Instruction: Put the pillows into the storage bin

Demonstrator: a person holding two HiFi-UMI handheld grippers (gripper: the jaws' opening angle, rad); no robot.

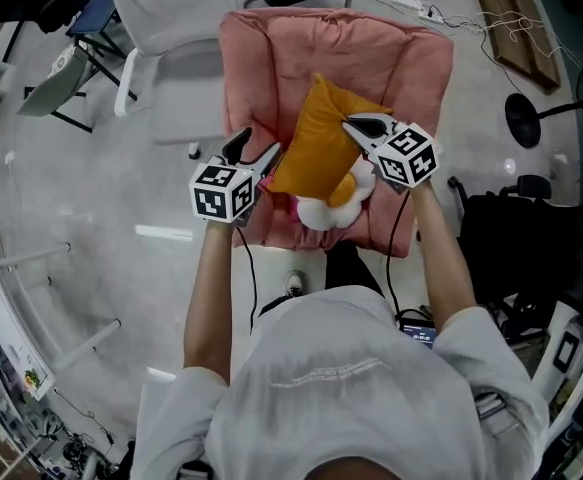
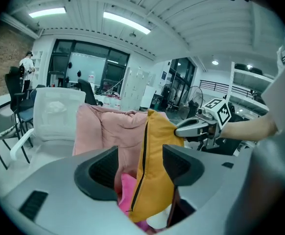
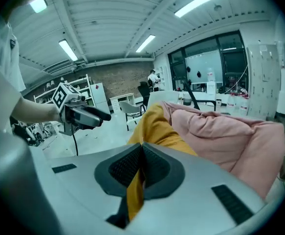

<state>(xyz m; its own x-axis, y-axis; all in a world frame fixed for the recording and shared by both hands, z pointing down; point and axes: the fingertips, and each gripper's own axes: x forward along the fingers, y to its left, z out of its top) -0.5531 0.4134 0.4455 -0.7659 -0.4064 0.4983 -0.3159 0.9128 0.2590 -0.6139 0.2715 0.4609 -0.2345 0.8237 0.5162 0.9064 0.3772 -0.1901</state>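
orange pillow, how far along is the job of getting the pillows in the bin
Looks done: a white pillow and a pink pillow seem to lie in the pink bin. In hand: the orange pillow, pinched by the right gripper above the bin; the left gripper is open with the pillow's lower part between its jaws. Left: lower the orange pillow in and let go.

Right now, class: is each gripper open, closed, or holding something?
Left gripper: open, orange pillow between its fingers, not gripped.
Right gripper: closed on that pillow's edge.
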